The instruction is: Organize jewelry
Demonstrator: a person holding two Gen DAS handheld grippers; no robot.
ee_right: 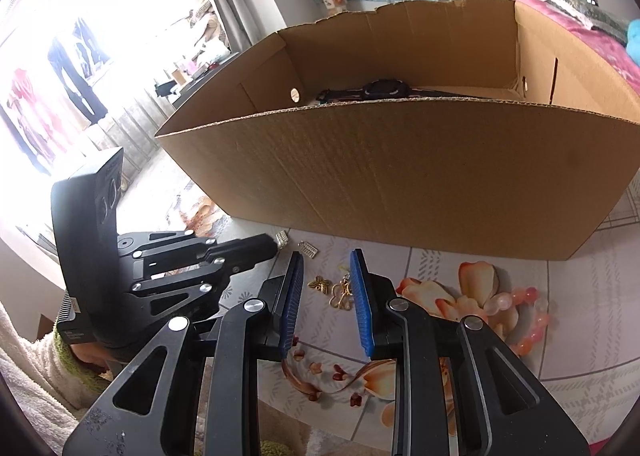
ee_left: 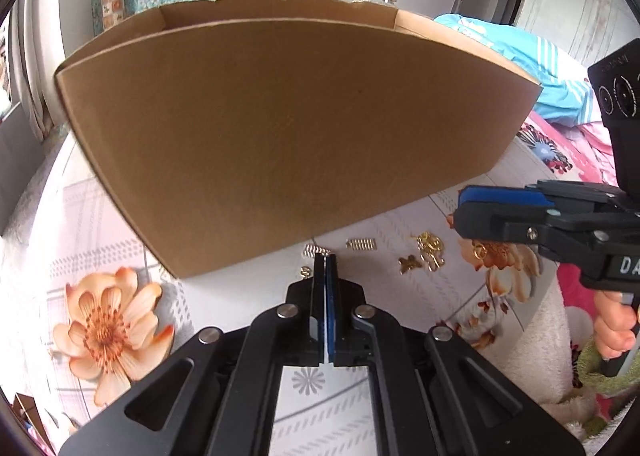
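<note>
Our left gripper [ee_left: 326,262] is pressed together with nothing between its pads, while our right gripper [ee_right: 326,270] stands partly spread over the small gold butterfly charm [ee_right: 319,283] and tangled gold pendant [ee_right: 343,294]. Two silver ridged clips [ee_left: 360,243] lie just ahead of us. Beyond them, the open brown cardboard box [ee_right: 384,172] holds a black wristwatch [ee_right: 380,90] lying crosswise.
</note>
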